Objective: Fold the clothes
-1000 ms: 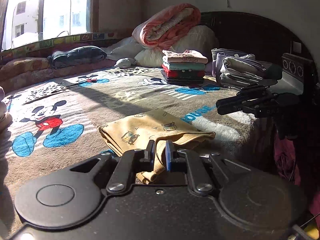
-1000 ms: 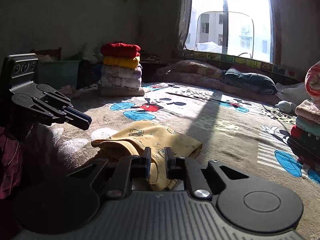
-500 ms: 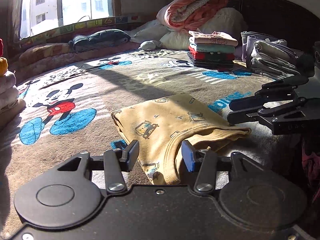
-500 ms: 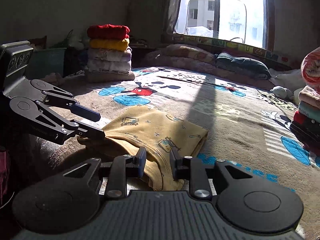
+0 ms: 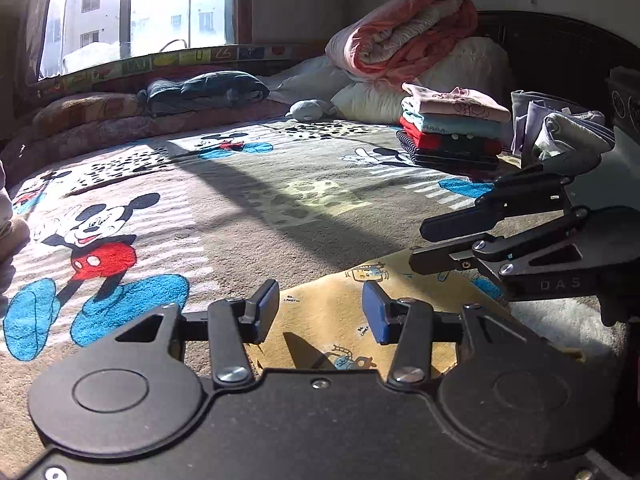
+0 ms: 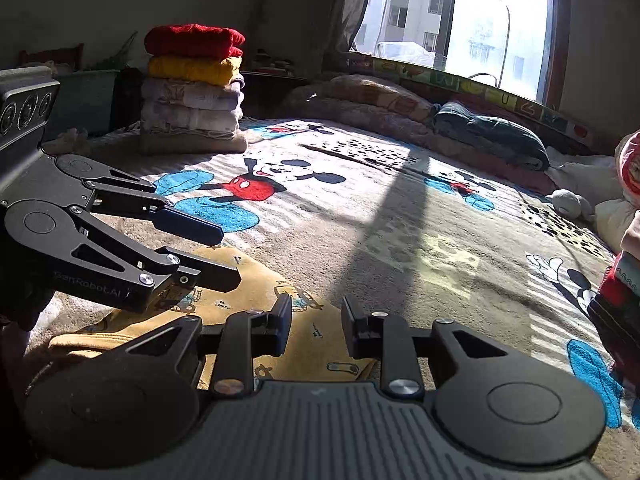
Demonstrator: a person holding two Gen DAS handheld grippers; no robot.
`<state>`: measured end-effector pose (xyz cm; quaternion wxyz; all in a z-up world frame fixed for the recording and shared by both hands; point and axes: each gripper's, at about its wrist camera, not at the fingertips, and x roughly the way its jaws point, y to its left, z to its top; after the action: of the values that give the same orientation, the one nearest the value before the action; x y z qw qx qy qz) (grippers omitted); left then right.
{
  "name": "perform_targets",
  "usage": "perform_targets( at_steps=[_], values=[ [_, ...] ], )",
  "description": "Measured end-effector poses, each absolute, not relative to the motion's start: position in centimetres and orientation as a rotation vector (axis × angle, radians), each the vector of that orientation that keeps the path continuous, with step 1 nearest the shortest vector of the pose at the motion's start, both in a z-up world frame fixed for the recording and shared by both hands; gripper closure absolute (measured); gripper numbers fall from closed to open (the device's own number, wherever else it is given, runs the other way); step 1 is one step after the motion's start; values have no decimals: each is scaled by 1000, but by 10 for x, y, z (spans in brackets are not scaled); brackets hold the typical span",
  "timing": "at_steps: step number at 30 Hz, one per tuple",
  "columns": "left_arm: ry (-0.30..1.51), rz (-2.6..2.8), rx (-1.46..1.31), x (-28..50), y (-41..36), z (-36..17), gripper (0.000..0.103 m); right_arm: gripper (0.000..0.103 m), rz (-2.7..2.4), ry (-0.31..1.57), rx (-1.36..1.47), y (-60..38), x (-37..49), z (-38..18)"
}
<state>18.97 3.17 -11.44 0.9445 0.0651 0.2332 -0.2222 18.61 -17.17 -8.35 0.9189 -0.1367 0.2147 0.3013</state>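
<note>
Both grippers let go since 1 second back, when they were pinched on the yellow garment's edge. Now the left gripper (image 5: 320,310) is spread wide and empty, and the right gripper (image 6: 316,320) is parted too, nothing in it. Folded yellow garment (image 6: 236,304) lies flat on the Mickey Mouse blanket (image 5: 240,200), right under both.

Hard daylight thru the window (image 5: 132,12), blown out to white glare in both views. A broad shadow band crosses the sunlit blanket (image 6: 400,216). Walls and corners dim. Strong fisheye bending at frame edges; focus mostly sharp.
</note>
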Motion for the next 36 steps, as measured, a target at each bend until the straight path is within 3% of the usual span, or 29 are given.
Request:
perform_targets(
  at_steps=[4, 12, 17, 25, 36],
  values=[
    [559, -447, 124, 202, 35, -130, 57, 74, 659, 537, -291, -162, 223, -99],
    [584, -431, 30, 200, 45, -130, 56, 62, 688, 675, -120, -177, 254, -116],
    [597, -410, -87, 196, 58, -125, 53, 60, 586, 690, 217, -219, 254, -109],
    [675, -359, -387, 196, 90, -129, 51, 57, 558, 780, 661, -266, 238, -146],
    [732, -402, -677, 215, 104, -144, 55, 57, 610, 756, 672, -253, 245, -157]
  ],
)
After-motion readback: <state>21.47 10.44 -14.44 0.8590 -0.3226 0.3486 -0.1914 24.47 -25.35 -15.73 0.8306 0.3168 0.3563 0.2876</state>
